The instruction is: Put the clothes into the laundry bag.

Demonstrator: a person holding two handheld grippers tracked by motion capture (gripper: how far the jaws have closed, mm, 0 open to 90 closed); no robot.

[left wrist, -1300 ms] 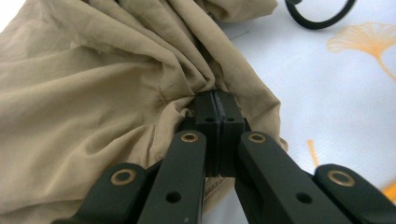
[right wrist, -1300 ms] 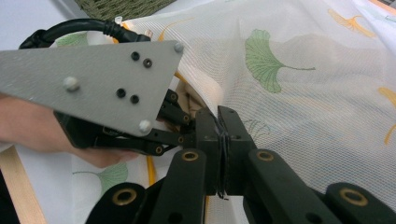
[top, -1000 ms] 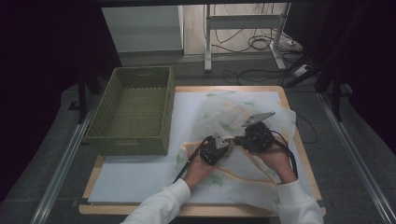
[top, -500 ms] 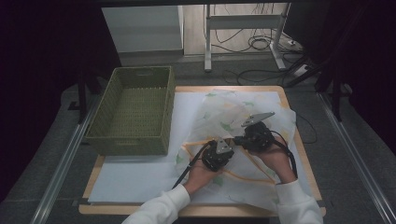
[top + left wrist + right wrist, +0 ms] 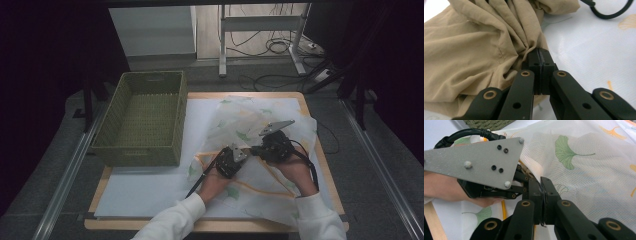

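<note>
Cloth: white mesh sheet (image 5: 260, 145) printed with green and yellow ginkgo leaves, spread over the right half of the surface (image 5: 150, 187), rumpled toward its far end
Left claw: left claw (image 5: 539, 58) clenched on a bunched fold; in the left gripper view the fabric at its tips looks plain tan, gathered in tight pleats
Right claw: right claw (image 5: 543, 192) clenched, a thin edge of the mesh pinched between its pads, just beside the left claw (image 5: 524, 183)
Basket: green woven basket (image 5: 142, 117) stands open at the left of the surface, apart from the cloth
Risk, slip: the right claw's bite looks shallow; a sideways pull could draw the edge out
Risk, snag: open mesh may catch on pad corners or on the grey plate (image 5: 474, 160) and tear or ladder
Risk, tangle: black cable (image 5: 610, 10) lies on the cloth and could drag it when the hands part
Risk, uneven fold: two grips so close leave the far end slack; it may trail or bunch if lifted
</note>
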